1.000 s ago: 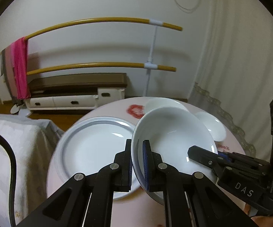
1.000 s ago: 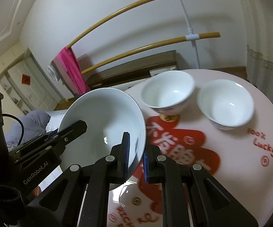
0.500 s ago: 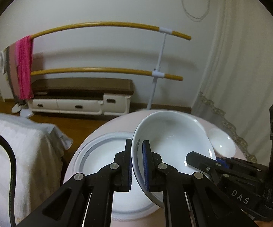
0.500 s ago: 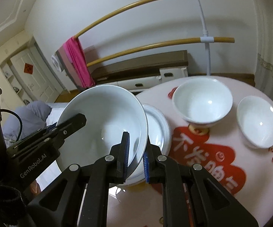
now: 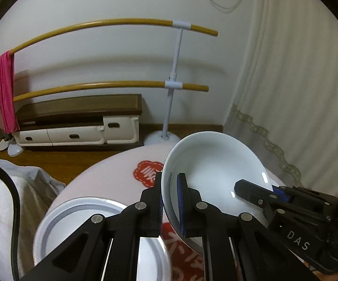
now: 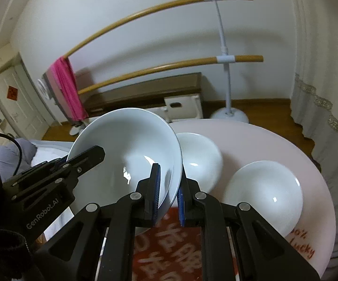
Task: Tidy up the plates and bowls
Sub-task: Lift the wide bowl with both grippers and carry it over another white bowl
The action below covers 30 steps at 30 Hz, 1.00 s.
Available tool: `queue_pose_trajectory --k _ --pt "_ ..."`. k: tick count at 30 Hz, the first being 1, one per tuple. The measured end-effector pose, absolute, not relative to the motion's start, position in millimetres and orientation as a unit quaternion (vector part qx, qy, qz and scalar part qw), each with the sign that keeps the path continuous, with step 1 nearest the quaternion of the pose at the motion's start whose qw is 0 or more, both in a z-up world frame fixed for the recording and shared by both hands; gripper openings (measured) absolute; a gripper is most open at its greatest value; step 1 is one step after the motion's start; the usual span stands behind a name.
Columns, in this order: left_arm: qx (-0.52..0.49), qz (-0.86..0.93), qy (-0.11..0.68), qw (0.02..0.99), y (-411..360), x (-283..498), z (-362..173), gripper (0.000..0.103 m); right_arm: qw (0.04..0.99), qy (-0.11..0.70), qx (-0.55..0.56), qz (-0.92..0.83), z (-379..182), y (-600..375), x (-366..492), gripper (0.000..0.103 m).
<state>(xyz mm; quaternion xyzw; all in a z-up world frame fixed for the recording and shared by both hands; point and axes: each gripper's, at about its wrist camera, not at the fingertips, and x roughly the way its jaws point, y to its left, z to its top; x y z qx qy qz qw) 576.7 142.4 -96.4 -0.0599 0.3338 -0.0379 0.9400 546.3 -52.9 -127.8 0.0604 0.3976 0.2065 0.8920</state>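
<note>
Both grippers, left gripper [image 5: 170, 199] and right gripper [image 6: 169, 194], clamp opposite rims of deep white ceramic bowl [image 6: 131, 154], steadying it above round pink table [image 6: 251, 140].

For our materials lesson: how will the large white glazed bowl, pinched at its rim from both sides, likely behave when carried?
The large white glazed bowl looks rigid and probably breakable. Its shiny glaze may slip between the pads. Held tilted by the left hand-held gripper and right hand-held gripper, it could pivot.

The right gripper [image 5: 258, 188] body bears white lettering "DAS". The left gripper [image 6: 91, 154] body reads "GenRobot.AI". The tablecloth [image 6: 251, 140] carries red print: "Lucky" is legible, while the Chinese characters are too blurred to read.
</note>
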Motion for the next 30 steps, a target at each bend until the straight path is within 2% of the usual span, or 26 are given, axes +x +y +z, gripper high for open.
queue_pose_trajectory --k 17,30 --pt "-0.049 -0.027 0.381 0.923 109.0 664.4 -121.5 0.008 0.888 0.423 0.032 0.178 -167.0 -69.3 595.3 0.013" --pt "-0.055 -0.028 0.385 0.921 103.2 667.3 -128.3 0.009 0.898 0.413 -0.003 0.154 -171.6 -59.5 593.1 0.013"
